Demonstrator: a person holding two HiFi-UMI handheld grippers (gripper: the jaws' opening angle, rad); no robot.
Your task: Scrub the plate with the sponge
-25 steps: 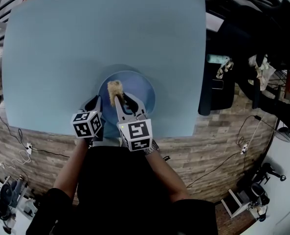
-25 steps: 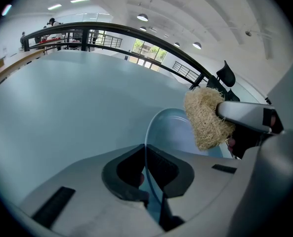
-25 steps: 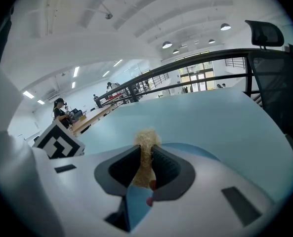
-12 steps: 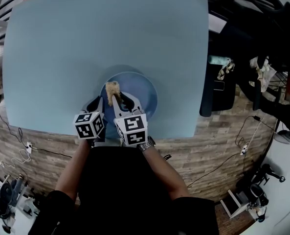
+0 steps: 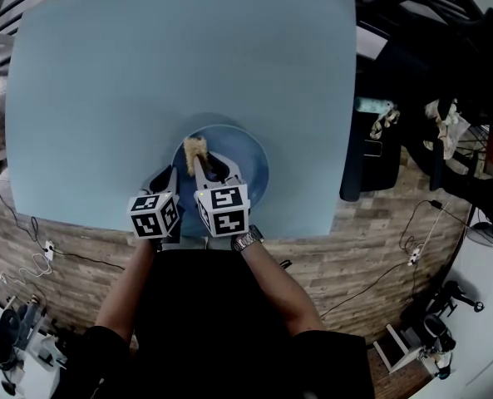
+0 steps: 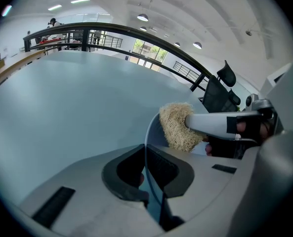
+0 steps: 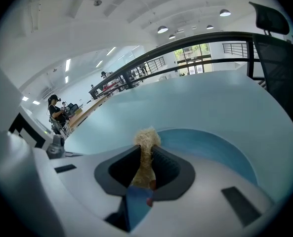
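A blue plate [image 5: 244,162] sits on the pale blue table [image 5: 146,73] near its front edge. My left gripper [image 5: 168,173] is shut on the plate's left rim [image 6: 147,132], which runs edge-on between its jaws. A tan, fibrous sponge [image 5: 195,150] is pinched in my right gripper [image 5: 201,166], which is shut on it over the plate's left part. In the right gripper view the sponge [image 7: 146,147] sticks out past the jaws above the plate [image 7: 210,147]. From the left gripper view the sponge [image 6: 178,125] shows at the right, held by the other gripper's pale finger [image 6: 210,125].
Black office chairs [image 5: 371,140] stand beside the table's right edge. Cables and a power strip [image 5: 42,252] lie on the brick-pattern floor at the left. The table stretches far and wide beyond the plate. A railing [image 7: 195,41] and a person [image 7: 55,110] show in the distance.
Both grippers have drawn a little nearer the table's front edge and closer together. The sponge has shifted slightly back along the plate's left part, and the left gripper keeps its hold on the rim.
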